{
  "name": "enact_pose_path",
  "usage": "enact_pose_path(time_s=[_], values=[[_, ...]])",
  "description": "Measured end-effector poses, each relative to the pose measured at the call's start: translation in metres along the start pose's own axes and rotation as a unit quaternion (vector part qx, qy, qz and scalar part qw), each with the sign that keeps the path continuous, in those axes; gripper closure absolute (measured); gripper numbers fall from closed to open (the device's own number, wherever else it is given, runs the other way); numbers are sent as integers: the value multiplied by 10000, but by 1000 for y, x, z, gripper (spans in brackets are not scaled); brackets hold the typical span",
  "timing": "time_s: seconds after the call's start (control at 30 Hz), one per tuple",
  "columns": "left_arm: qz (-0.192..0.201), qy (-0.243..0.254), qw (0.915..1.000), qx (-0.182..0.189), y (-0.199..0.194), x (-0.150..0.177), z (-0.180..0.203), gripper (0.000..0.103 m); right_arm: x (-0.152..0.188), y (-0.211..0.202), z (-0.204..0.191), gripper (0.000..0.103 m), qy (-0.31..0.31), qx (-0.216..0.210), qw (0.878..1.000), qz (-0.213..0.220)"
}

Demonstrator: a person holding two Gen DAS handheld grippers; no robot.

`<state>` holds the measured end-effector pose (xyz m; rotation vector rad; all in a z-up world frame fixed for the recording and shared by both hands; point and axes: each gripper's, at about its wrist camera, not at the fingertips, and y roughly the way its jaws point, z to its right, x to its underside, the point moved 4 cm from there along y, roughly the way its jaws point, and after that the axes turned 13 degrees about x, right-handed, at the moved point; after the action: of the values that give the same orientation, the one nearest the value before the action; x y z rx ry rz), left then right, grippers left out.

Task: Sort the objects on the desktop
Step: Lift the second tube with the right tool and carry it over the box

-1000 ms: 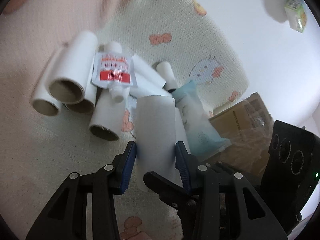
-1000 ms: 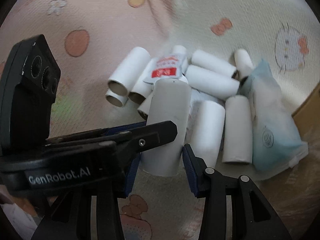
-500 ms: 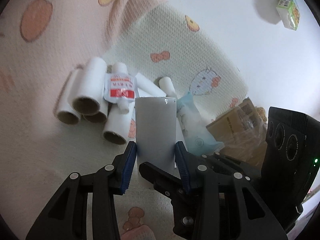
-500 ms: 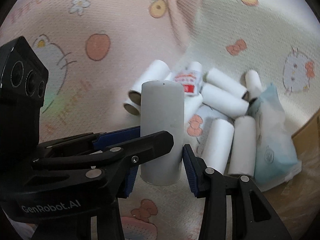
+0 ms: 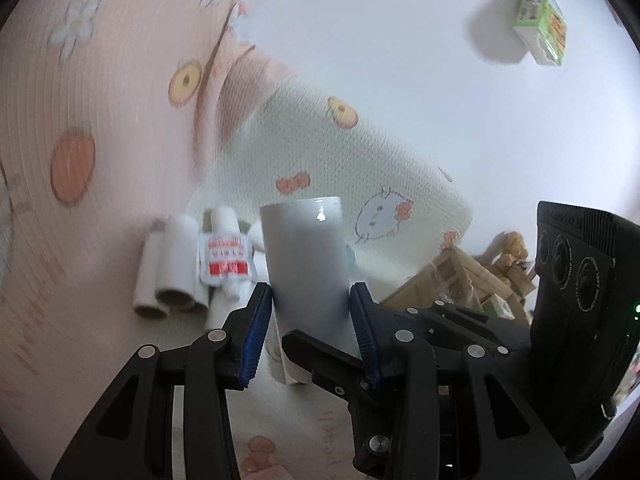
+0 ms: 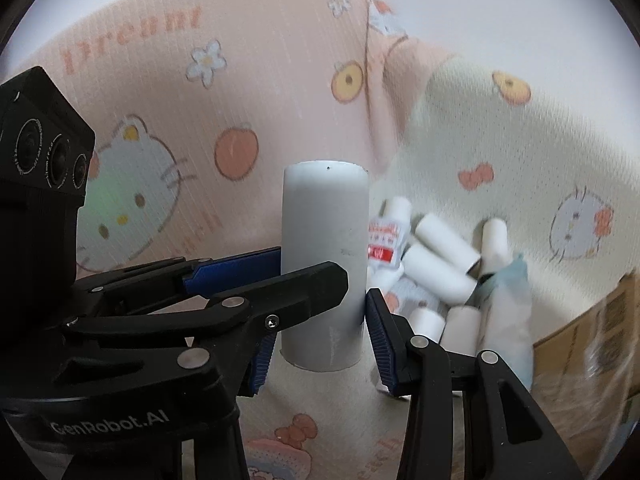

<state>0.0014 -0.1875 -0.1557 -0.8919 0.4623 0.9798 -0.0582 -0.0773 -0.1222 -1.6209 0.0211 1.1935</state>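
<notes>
A pale grey paper roll (image 5: 304,256) stands upright in the air, held from both sides at once. My left gripper (image 5: 312,316) is shut on its lower part, blue pads pressed to its sides. My right gripper (image 6: 320,346) is shut on the same roll (image 6: 324,240), lower down. The left gripper's fingers (image 6: 304,284) cross in front of the roll in the right wrist view. Below lies a pile of white rolls (image 5: 172,272) (image 6: 440,264) with a red-and-white pouch (image 5: 226,256) (image 6: 384,240) on top. A pale blue packet (image 6: 504,320) lies beside the pile.
A pink and cream cartoon blanket (image 5: 100,120) (image 6: 240,80) covers the surface. A cardboard box (image 5: 448,276) (image 6: 600,320) sits to the right of the pile. A small green carton (image 5: 542,36) stands far off on white ground at the upper right.
Both grippers have risen together with the grey roll between them. The pile of rolls now looks smaller and farther below.
</notes>
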Motion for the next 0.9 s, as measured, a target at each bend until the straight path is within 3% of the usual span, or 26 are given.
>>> enact_pose_path(time_s=[0.23,0.53,0.7,0.9], values=[[137,386,9991,-116,-14,-38,32,59,-26,-28,6,63,-4,116,9986,520],[472,463,9978,-66,-19,-70,42,59,-46,-36,15,63,-1,171,9981,594],[286,382,9984,292,-8,-74,48,59,-44,-46,28,63,-24,399,9978,532],[26,633,9969,469,20,-66,71,59,-34,-52,57,63,275,448,9983,250]])
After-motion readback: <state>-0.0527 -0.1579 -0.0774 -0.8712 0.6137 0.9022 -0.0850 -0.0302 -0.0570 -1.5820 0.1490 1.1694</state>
